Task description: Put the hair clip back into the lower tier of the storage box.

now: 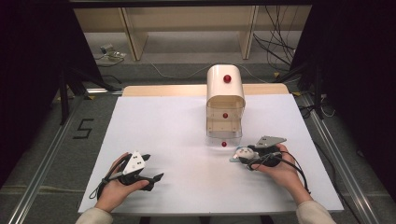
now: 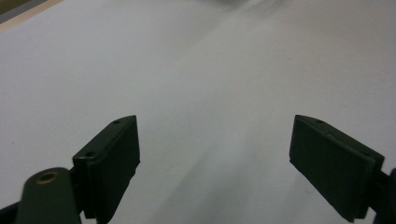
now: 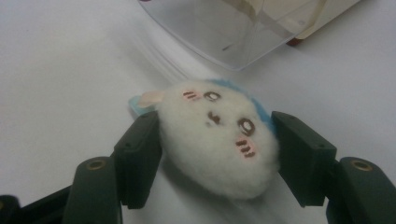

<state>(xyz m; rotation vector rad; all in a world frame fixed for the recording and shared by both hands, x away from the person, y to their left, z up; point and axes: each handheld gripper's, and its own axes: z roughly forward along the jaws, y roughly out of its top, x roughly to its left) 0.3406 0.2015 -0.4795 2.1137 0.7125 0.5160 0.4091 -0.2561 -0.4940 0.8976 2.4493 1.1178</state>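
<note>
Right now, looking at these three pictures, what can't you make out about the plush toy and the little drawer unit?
- Plush toy: its underside and back are hidden in the right gripper view by its own body and the right tool; too small in the high view.
- Drawer unit: cut off by the top edge of the right gripper view; its pulled-out clear drawer is blurred there.
- Drawer contents: too small to tell in the high view.
</note>
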